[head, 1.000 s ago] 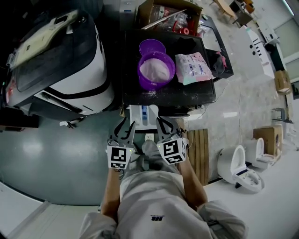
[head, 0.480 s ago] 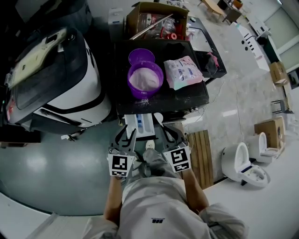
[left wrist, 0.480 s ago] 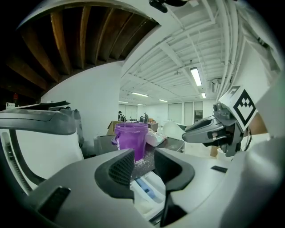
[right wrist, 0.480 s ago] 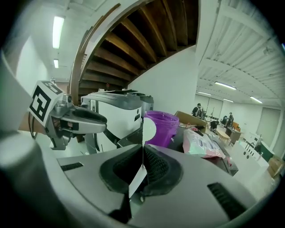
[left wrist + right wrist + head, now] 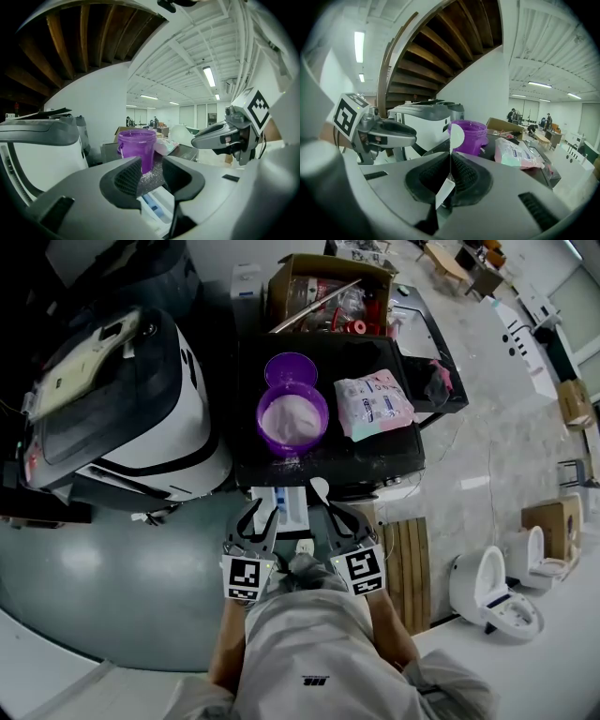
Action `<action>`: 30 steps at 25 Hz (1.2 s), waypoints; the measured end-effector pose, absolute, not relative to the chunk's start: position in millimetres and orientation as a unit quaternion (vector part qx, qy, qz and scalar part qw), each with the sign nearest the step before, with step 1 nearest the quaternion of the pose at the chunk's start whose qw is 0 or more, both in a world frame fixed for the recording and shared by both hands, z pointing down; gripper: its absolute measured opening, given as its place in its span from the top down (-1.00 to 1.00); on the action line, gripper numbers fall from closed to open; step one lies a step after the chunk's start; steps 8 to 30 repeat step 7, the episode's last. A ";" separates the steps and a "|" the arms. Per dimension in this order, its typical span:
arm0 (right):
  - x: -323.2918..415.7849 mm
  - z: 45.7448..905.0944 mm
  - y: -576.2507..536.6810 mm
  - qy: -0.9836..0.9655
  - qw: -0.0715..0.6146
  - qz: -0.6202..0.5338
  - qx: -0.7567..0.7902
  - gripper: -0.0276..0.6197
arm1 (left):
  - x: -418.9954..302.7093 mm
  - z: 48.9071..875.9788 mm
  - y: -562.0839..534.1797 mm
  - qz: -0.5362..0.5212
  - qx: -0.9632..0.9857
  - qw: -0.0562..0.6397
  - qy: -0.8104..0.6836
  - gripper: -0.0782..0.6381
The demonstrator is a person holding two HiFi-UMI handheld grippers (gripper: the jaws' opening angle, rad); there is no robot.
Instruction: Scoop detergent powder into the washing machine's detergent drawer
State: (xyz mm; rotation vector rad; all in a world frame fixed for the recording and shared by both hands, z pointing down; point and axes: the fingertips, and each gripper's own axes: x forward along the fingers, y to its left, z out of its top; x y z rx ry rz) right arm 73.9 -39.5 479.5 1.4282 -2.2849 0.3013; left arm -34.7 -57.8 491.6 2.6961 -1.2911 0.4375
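Head view: person stands at black-topped washer [image 5: 375, 451], drawer [image 5: 284, 505] pulled out toward them, blue compartment showing. Purple tub [image 5: 292, 424] of white powder on washer top near front edge, purple lid [image 5: 290, 369] just behind it, detergent bag [image 5: 375, 404] to tub's right. Both grippers low in front of drawer, side by side.

Left gripper view: left gripper [image 5: 152, 171] jaws spread, nothing between them, only powder-dusted washer edge and drawer seen through the gap.

Right gripper view: right gripper [image 5: 451, 168] jaws pressed together on thin handle of white spoon [image 5: 456, 136], bowl sticking up past the tips, looks empty. In head view, spoon bowl sits at drawer's right side, just below washer front. Second white-and-black machine [image 5: 122, 399] left of the washer, cardboard box [image 5: 323, 287] behind it.
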 end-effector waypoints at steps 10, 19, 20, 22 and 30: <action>94.6 469.4 -56.2 -0.832 0.204 0.100 0.506 0.89 | -12.1 480.5 -76.1 0.148 0.889 0.046 -0.432 0.36; 94.6 469.4 -56.2 -0.832 0.204 0.100 0.506 0.89 | -12.1 480.5 -76.1 0.148 0.889 0.046 -0.432 0.36; 94.6 469.4 -56.2 -0.832 0.204 0.100 0.506 0.89 | -12.1 480.5 -76.1 0.148 0.889 0.046 -0.432 0.36; 94.6 469.4 -56.2 -0.832 0.204 0.100 0.506 0.89 | -12.1 480.5 -76.1 0.148 0.889 0.046 -0.432 0.36; 94.6 469.4 -56.2 -0.832 0.204 0.100 0.506 0.89 | -12.1 480.5 -76.1 0.148 0.889 0.046 -0.432 0.36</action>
